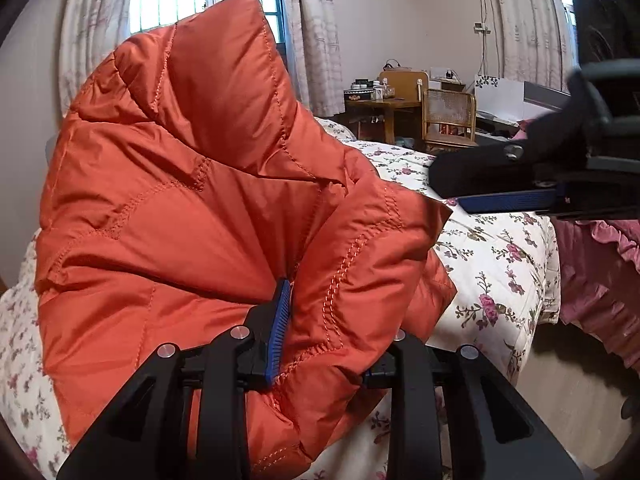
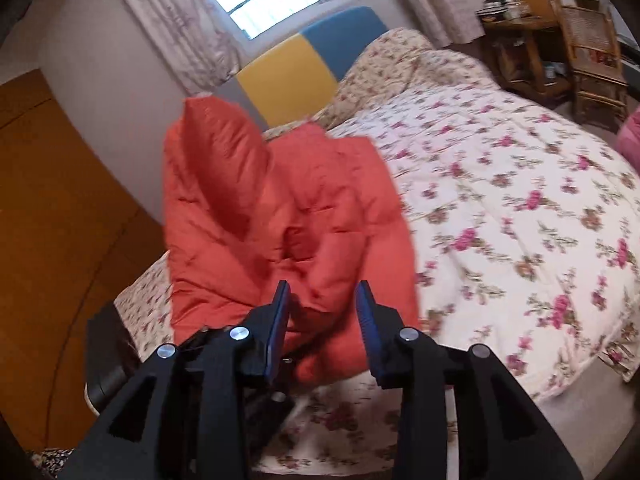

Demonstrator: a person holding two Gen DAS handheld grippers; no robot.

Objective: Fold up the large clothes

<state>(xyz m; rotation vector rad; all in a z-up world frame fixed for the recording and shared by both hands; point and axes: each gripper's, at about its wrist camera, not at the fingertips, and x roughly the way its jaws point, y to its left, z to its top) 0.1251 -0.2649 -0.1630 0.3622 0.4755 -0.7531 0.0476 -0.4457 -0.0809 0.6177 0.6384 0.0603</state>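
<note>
orange jacket [image 1: 192, 208] bunched between left gripper [image 1: 324, 332] pads, on bed [image 1: 500, 264]

A bed with a cream, rose-printed quilt [image 2: 500, 200] fills the frame's right; a puffy orange quilted jacket [image 2: 288, 216] lies on its left-centre edge.

Jacket [image 2: 280, 216] on the bed's [image 2: 500, 200] left part, headboard [image 2: 304, 64] behind, table [image 2: 516, 28] and chair [image 2: 588, 52] far right

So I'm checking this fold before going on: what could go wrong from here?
1. Only the left gripper pinches the orange jacket; its puffy, slick fabric may slip out.
2. The right gripper is open and holds nothing, so the raised part could flop back unevenly onto the floral bedspread.
</note>
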